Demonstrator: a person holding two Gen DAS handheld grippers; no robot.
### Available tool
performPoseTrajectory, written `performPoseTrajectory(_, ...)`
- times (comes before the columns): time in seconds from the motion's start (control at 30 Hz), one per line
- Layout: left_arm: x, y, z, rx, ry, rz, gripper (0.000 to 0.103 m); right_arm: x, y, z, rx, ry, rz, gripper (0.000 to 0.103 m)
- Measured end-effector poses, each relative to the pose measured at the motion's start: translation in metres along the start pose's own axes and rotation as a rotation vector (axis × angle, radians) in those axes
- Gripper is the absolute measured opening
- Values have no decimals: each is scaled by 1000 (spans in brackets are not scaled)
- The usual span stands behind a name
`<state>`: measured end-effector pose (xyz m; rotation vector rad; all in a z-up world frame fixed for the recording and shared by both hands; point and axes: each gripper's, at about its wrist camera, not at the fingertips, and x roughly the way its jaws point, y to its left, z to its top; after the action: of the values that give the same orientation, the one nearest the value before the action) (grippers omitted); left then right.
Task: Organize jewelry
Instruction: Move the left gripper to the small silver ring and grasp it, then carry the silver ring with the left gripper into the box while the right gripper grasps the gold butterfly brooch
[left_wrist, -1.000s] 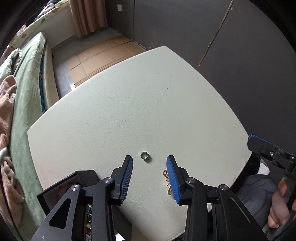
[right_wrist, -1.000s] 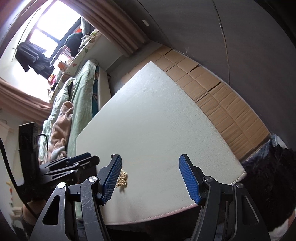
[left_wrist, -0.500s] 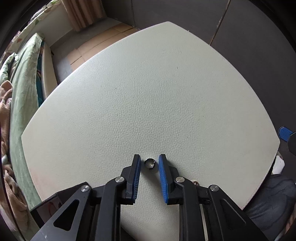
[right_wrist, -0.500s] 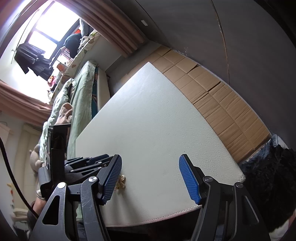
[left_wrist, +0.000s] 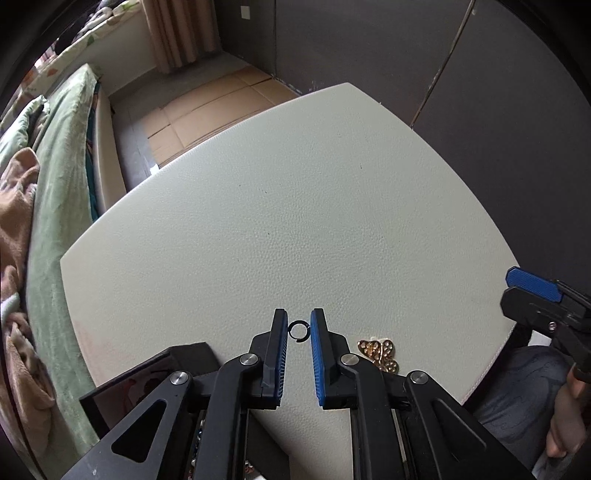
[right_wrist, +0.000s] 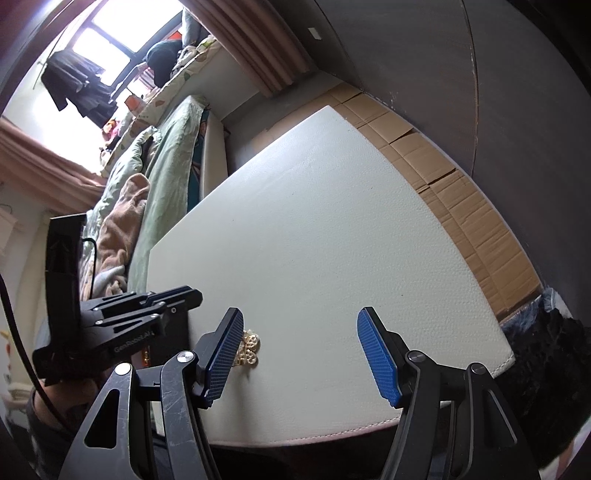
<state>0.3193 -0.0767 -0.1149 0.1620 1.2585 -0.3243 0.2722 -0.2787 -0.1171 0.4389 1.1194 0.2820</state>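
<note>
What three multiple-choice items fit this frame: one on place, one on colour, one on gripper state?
1. Where is the small ring?
A. between the left gripper's pads
B. on the cardboard floor
C. under the right gripper

2. What colour is the ornate piece on the white table?
A. red
B. gold
C. green

3. How does the right gripper stand?
A. shut on the ring
B. shut on nothing
C. open, holding nothing

Key: 1 A, the ring sits in the gap as the left jaws have just been closing; 2 B, it glints gold beside the left gripper; 3 C, bare table shows between its wide-apart pads.
</note>
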Motion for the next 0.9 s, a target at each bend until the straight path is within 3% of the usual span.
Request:
performPoseTrajectory(0.2,-25,18,-10,-34,-47,-31,13,17,20,-5,-56,52,13,63)
performPoseTrajectory(0.33,-41,30,-17,-55,-78,-43,13,32,35,-11,-99,99,10,51)
performPoseTrajectory(0.9,-89,61,-56,-106,-161,-59,13,68,73,-27,-193,170,-84,49)
